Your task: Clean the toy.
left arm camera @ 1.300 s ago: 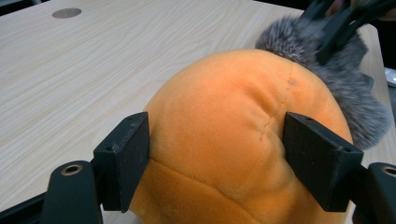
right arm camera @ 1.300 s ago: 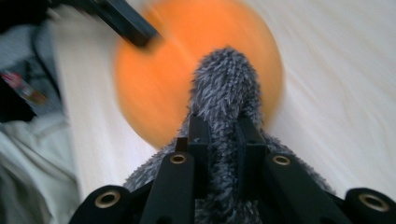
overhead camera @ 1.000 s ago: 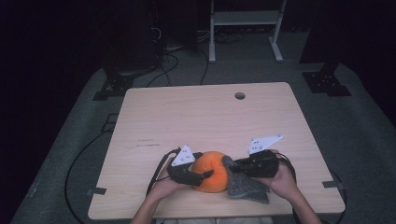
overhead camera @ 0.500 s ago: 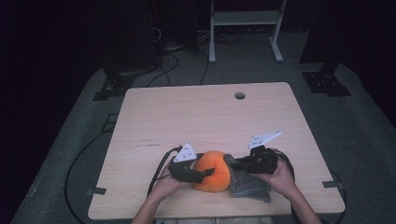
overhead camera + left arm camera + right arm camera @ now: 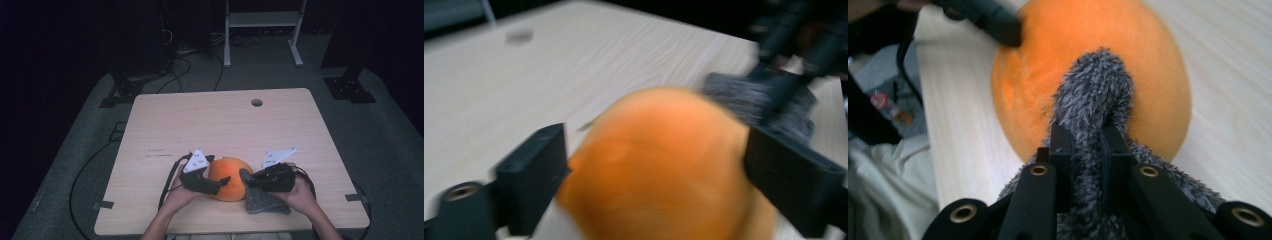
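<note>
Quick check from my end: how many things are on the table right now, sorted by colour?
Orange: 1, the round orange ball, between the two grippers.
Grey: 1, the fuzzy grey cloth, pinched in the right gripper and lying against the ball.
Total: 2 things on the table.

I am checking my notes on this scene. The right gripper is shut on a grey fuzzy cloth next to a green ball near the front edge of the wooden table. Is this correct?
Not quite: the ball is orange, not green, as the right gripper view shows plainly. The rest holds: the right gripper is shut on the grey fuzzy cloth beside that ball, near the front edge of the wooden table.
</note>
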The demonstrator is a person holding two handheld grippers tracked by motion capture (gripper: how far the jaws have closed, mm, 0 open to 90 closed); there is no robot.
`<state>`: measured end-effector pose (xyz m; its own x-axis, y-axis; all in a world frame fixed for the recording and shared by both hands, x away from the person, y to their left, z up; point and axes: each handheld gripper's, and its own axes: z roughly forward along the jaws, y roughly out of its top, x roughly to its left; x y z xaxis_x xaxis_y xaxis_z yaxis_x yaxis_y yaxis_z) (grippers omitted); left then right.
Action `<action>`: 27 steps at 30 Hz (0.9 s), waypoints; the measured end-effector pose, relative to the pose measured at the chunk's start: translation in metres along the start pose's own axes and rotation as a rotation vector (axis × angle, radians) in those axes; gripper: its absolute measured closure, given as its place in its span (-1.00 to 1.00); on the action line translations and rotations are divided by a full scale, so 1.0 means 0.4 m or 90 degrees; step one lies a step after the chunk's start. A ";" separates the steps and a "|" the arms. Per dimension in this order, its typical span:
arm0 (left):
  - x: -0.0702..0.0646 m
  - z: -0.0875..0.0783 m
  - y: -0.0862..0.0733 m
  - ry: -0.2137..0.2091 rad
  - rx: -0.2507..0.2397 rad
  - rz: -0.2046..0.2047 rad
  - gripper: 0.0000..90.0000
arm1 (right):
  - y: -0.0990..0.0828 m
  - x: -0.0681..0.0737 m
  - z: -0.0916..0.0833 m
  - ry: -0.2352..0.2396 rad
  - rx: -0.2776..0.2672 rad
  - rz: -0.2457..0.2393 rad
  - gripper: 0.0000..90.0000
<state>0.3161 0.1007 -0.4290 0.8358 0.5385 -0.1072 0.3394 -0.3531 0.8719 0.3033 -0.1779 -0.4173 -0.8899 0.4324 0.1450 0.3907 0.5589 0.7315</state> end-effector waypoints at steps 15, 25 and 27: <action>-0.053 -0.001 -0.014 0.009 -0.001 0.127 -0.37 | 0.004 0.017 -0.018 -0.059 -0.007 -0.052 0.76; -0.047 -0.010 0.000 -0.002 0.006 0.127 -0.69 | 0.009 0.005 -0.013 0.012 -0.043 -0.014 0.76; -0.032 -0.015 0.004 -0.018 0.004 0.092 -0.73 | 0.003 0.010 -0.014 0.015 -0.036 -0.023 0.76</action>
<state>0.3032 0.0980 -0.4234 0.8876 0.4606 0.0054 0.2180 -0.4304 0.8759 0.2988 -0.1794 -0.4122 -0.9089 0.3953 0.1330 0.3448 0.5326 0.7730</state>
